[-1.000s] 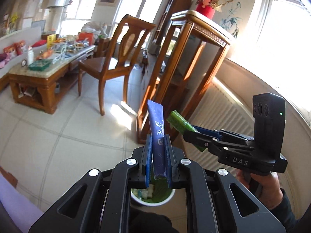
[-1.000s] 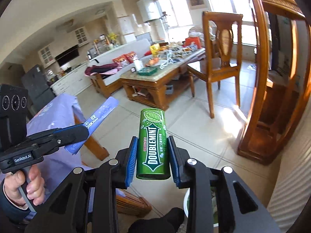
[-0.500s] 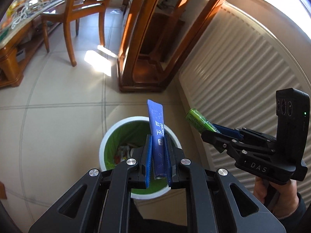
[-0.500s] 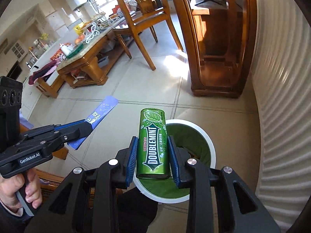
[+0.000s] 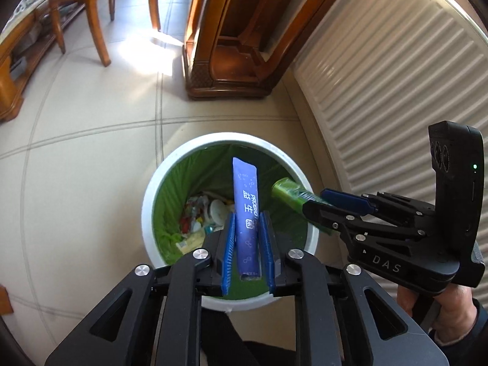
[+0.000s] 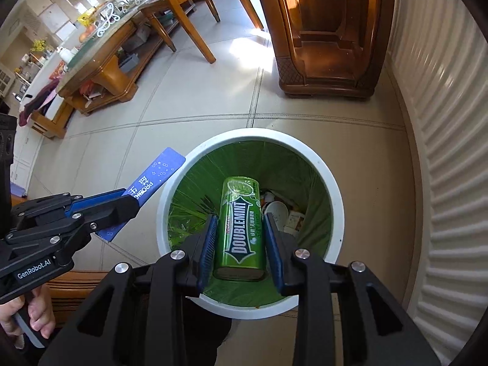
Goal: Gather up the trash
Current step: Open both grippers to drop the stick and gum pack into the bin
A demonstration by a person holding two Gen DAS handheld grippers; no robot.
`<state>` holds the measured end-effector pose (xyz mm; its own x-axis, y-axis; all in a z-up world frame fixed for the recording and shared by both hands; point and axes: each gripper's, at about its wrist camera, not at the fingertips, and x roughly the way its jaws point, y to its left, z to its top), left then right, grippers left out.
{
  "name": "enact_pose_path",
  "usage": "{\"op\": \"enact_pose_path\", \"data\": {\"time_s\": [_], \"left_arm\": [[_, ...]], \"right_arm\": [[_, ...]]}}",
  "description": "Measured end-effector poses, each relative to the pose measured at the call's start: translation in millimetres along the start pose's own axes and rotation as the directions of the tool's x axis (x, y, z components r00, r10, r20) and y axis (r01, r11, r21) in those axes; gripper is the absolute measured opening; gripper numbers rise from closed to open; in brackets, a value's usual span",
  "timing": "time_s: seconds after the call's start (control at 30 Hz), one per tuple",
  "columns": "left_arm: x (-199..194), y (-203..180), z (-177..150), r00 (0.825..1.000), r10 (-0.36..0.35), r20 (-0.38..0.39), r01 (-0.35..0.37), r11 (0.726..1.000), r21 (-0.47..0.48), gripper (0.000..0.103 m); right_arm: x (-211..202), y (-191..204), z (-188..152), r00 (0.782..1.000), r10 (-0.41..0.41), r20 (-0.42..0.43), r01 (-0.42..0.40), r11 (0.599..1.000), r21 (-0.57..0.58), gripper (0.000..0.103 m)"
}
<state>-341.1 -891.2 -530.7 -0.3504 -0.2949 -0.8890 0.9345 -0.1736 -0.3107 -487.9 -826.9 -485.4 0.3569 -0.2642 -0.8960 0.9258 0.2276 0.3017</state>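
Tiled floor [image 5: 91, 140] carries a green-lined bin [image 6: 332, 183]. Above its mouth, left gripper [image 5: 247, 238] jaws are clamped on a blue sachet [image 5: 245, 207], right gripper [image 6: 239, 241] jaws on a gum pack [image 6: 241, 225]. Both should be released only while centred inside the rim.

The scraps at the bottom of the bin [image 5: 152, 189] are too small to name (one pale round lid aside). The blue sachet [image 5: 246, 210] hides some of them, the gum pack [image 6: 241, 228] others. Beyond the bin, the chair [image 5: 100, 15] loses its seat to the edge.
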Motion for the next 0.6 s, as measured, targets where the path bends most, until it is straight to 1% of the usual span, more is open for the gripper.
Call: {"op": "enact_pose_path", "data": {"time_s": [0.07,0.1,0.17,0.23,0.27,0.3,0.33,0.4,0.5,0.6], "left_arm": [[-2.1,-5.3,1.7,0.999,0.044,0.015,-0.044,0.999,0.026,0.059],[-4.7,-7.0,1.2,0.998,0.058,0.03,-0.059,0.998,0.037,0.063],[-10.8,-10.7,2.0,0.997,0.058,0.042,-0.06,0.997,0.049,0.078],[-18.0,-15.2,3.1,0.996,0.067,0.057,-0.071,0.996,0.058,0.084],[-22.3,-16.7,3.4,0.995,0.07,0.065,-0.074,0.995,0.06,0.086],[-26.1,-17.8,5.0,0.995,0.073,0.073,-0.077,0.995,0.056,0.088],[-30.8,-18.5,6.7,0.993,0.077,0.084,-0.082,0.996,0.047,0.091],[-43.9,-20.9,11.2,0.99,0.087,0.114,-0.091,0.996,0.027,0.093],[-74.8,-23.1,17.7,0.978,0.096,0.184,-0.097,0.995,-0.003,0.096],[-116.9,-27.1,23.8,0.961,0.076,0.266,-0.067,0.997,-0.042,0.097]], "right_arm": [[3.7,-2.1,-0.1,1.0,-0.02,-0.005,0.02,1.0,0.001,0.034],[4.4,-1.6,0.5,1.0,-0.029,-0.006,0.029,1.0,0.0,0.034],[3.1,-1.8,0.7,0.999,-0.035,-0.003,0.036,0.999,0.003,0.034],[-2.5,-1.8,0.6,0.999,-0.044,0.017,0.044,0.999,0.009,0.04],[-6.0,-1.8,1.1,0.998,-0.046,0.032,0.045,0.999,0.013,0.047],[-11.6,-1.2,1.4,0.997,-0.051,0.051,0.05,0.999,0.019,0.06],[-16.4,0.2,2.3,0.995,-0.064,0.076,0.062,0.998,0.026,0.077],[-30.7,2.8,3.8,0.987,-0.078,0.142,0.073,0.997,0.039,0.091],[-46.0,8.7,10.8,0.981,-0.074,0.18,0.066,0.997,0.049,0.093],[-62.5,17.2,20.2,0.973,-0.088,0.211,0.076,0.995,0.065,0.098]]}}
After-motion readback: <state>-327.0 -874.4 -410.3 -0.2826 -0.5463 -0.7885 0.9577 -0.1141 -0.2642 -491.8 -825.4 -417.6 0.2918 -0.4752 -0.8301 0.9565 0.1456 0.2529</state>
